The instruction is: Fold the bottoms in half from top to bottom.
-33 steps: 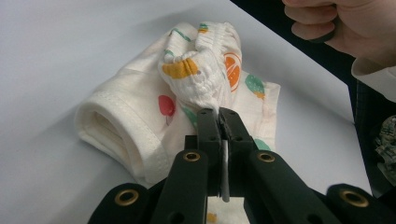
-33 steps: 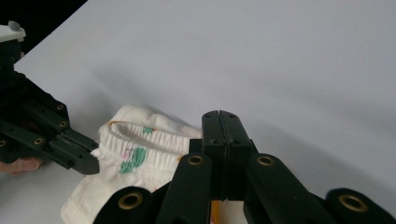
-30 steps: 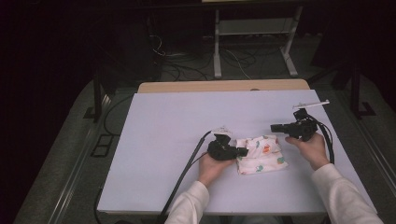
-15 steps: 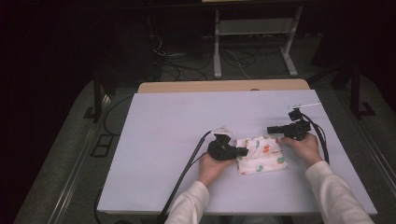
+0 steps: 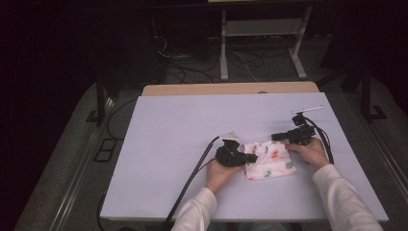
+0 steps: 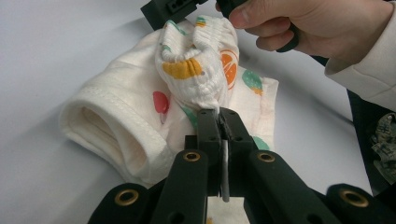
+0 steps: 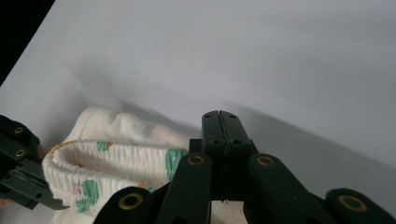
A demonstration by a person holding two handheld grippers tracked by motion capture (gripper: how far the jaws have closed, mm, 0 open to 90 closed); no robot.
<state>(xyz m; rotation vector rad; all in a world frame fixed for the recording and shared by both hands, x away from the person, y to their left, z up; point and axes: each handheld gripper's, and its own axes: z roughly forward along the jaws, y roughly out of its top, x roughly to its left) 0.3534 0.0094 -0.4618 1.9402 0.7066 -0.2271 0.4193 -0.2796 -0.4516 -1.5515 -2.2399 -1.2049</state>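
Here the small fruit-print garment (image 5: 268,161) lies near the table's (image 5: 183,130) front edge between both hands, its long axis across, the left gripper (image 6: 218,116) pinching its gathered waistband, the right gripper (image 7: 219,116) clamped shut, empty, just beside its right end.

High view: fixed overhead, on the person's side, facing forward and down across the whole pale lilac-white rectangular table (image 5: 192,144), far off. Left gripper view: low and close, looking along its own black jaws at the white fruit-printed folded cloth garment (image 6: 140,116). Right gripper view: equally near, facing the opposite way. All three share the garment (image 5: 269,161) (image 7: 107,163) and tabletop.
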